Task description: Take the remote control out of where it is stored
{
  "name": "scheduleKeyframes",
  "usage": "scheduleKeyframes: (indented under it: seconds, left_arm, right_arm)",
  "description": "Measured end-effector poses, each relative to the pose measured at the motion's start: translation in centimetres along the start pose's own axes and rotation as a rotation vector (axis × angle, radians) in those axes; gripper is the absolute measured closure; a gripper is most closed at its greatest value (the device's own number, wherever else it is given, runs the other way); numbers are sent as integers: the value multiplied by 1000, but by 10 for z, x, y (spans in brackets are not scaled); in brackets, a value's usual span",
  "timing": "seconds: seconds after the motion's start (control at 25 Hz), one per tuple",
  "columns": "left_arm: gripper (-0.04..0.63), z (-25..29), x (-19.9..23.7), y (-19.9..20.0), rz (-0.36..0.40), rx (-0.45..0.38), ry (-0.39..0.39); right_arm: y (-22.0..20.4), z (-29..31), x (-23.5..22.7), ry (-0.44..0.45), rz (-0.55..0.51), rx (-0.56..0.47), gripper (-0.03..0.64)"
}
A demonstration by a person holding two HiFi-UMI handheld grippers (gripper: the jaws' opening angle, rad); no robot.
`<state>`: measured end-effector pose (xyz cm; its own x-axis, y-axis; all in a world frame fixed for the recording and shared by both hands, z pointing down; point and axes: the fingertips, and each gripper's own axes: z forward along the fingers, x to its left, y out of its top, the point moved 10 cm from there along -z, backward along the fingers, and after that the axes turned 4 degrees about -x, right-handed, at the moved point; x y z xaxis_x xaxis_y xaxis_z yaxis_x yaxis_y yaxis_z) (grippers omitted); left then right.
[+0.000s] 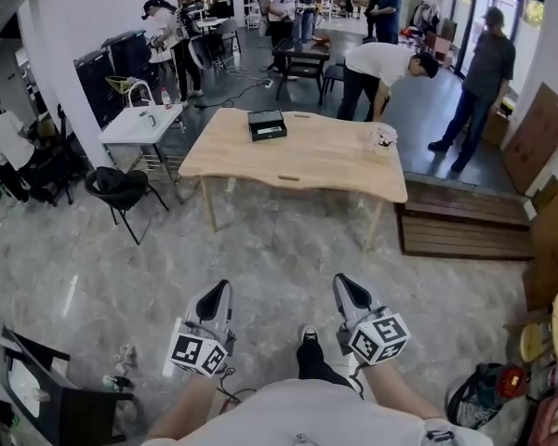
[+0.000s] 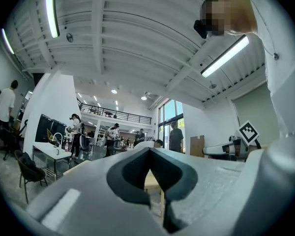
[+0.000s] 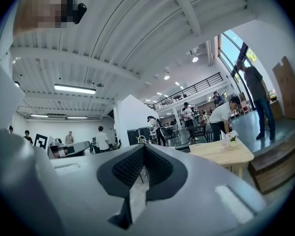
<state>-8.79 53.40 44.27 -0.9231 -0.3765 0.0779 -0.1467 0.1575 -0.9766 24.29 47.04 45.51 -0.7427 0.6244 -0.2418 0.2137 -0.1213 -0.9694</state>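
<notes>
**Nearest you:** the left gripper [image 1: 221, 291] and right gripper [image 1: 346, 284] are held low before your body, side by side and apart, over the marbled floor [image 1: 288, 240]. In each gripper view the jaws are pressed together at the tips with nothing between them. Only background shows through the slot beneath.

**Middle ground:** the wooden table [image 1: 335, 156] stands well apart from both grippers. On it are a black box [image 1: 267, 124] near the far left edge and a small flower pot [image 1: 383, 137] toward the right end, well apart from each other. Left of the table are a black chair [image 1: 121, 189] and a white side table [image 1: 139, 124].

**Beyond:** a bending person [image 1: 386, 63] is just behind the table, and others stand farther back.

**Task object:** the remote control shows in no view. The black box is the likeliest store, though that is a judgement.

**Progress:** nothing is done. You have yet to approach the table, open the store and lift the remote out.
</notes>
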Motion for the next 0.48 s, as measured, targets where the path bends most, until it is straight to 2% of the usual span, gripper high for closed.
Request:
scheduleKeyframes:
  seconds: [0.48]
  left_arm:
    - [594, 150, 50, -26, 15, 34, 79]
  right_arm:
    - [33, 135, -106, 67, -47, 13, 589]
